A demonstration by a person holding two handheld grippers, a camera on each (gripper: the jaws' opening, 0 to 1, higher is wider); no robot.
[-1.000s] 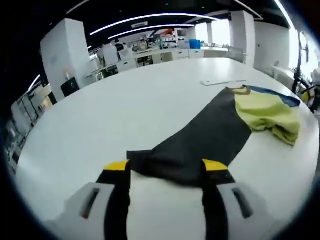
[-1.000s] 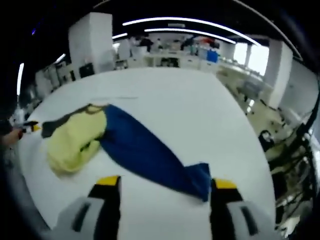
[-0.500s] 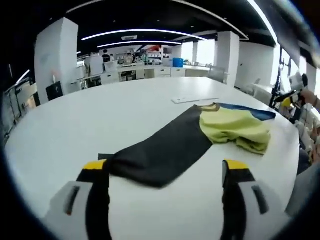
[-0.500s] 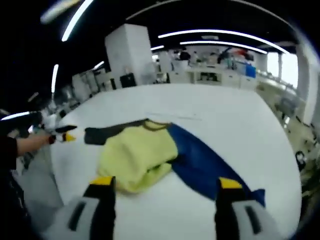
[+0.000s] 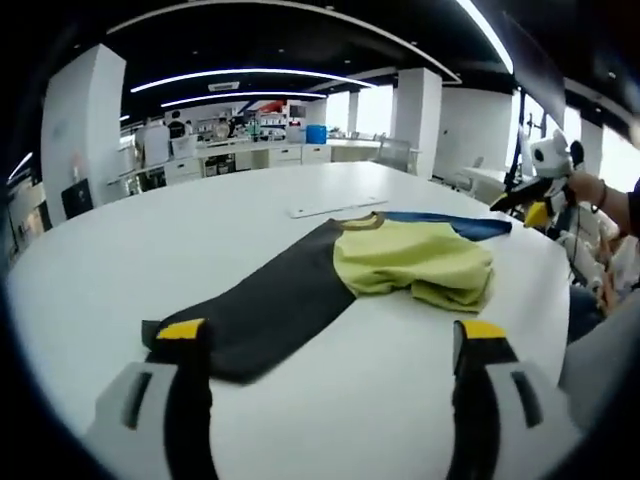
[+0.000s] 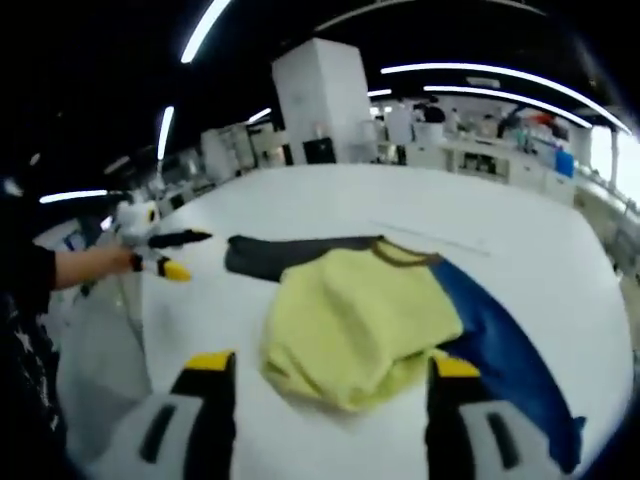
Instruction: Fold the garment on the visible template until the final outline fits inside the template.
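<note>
Left gripper view shows the pale flat strip (image 5: 333,208) beyond my yellow, grey and blue fabric garment (image 5: 400,262) on the white worktop (image 5: 200,230). Both my left hand-held gripper (image 5: 325,335) and right hand-held gripper (image 6: 322,365) hover above the worktop, jaws spread, empty.

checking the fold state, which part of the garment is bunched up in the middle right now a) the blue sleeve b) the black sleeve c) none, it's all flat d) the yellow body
d: the yellow body lies rumpled and doubled over on the white table, while the black sleeve and blue sleeve stretch out flat to either side.
</note>
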